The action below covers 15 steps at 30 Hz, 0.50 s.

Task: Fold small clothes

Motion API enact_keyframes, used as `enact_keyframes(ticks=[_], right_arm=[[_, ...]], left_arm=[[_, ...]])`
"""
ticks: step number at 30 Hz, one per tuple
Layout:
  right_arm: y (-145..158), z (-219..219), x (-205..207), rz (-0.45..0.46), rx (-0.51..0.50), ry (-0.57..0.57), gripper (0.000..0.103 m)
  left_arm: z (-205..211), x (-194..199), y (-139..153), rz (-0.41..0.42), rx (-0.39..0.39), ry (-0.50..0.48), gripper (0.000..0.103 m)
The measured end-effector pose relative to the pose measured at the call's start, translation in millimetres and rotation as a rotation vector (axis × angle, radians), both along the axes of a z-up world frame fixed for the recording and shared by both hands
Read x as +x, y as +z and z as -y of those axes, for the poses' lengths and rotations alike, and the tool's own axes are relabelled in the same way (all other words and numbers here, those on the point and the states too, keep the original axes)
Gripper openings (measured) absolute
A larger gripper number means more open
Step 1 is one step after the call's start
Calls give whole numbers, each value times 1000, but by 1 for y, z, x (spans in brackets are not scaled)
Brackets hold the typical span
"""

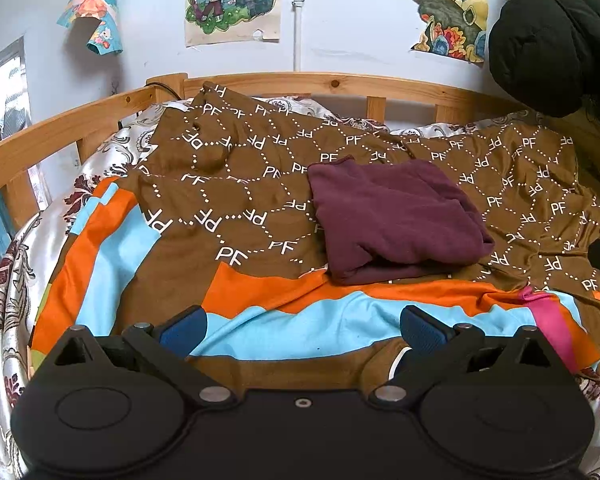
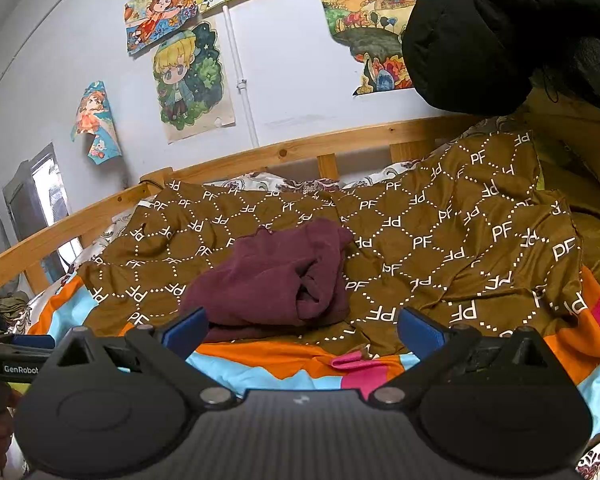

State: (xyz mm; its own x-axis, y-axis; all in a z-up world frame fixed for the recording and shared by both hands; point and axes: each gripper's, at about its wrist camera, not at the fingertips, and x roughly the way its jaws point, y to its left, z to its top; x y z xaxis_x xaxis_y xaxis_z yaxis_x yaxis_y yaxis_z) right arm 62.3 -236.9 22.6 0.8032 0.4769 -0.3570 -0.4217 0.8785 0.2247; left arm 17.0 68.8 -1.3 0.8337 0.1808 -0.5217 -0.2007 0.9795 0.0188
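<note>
White wall [image 1: 340, 20] behind the bed carries several cartoon drawings [image 1: 232, 0], and a wooden bed rail [image 1: 284, 80] runs below them. A black padded jacket [image 1: 552, 32] hangs at the upper right. The bed is covered by a brown sheet [image 1: 240, 184] printed with white "PF" letters and dotted hexagons, with orange, light-blue and pink bands along its near edge.

Left claw [image 1: 300, 330]: wide open, its blue fingertips [image 1: 184, 330] well apart. Nothing is between them; it holds nothing. Whether the tips touch the light-blue band of the sheet beneath them cannot be told.

Right claw [image 2: 302, 330]: likewise wide open and holding nothing. Its left blue fingertip [image 2: 188, 326] sits just beside the near edge of the garment; contact cannot be confirmed.

Maroon garment [image 1: 396, 220]: lies folded on the brown sheet, ahead of the left claw and slightly to its right, apart from it. In the left wrist view it is a rough rectangle whose long axis runs from the far left corner toward the near right, with the thick folded edge facing the claw. In the right wrist view the same garment [image 2: 276, 276] lies directly ahead of the right claw, bunched, with a rolled fold on its right side and a small raised corner at its far edge.

A part of the left tool, marked "GenRobot", shows at the left edge of the right wrist view.
</note>
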Motion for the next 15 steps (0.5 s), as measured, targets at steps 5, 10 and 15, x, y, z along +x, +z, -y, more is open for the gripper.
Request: enact_keyframes(ticks=[5,10,15], right_arm=[[-1,1,1,-1,7,-8,103],[-1,1,1,1,6,-8,103],[0,1,0,2,5,-11,103]], left_arm=[[0,0,0,1,1,0,102],[0,-1,1,1,2,2,102],[1,-1,1,-1,2,5,102]])
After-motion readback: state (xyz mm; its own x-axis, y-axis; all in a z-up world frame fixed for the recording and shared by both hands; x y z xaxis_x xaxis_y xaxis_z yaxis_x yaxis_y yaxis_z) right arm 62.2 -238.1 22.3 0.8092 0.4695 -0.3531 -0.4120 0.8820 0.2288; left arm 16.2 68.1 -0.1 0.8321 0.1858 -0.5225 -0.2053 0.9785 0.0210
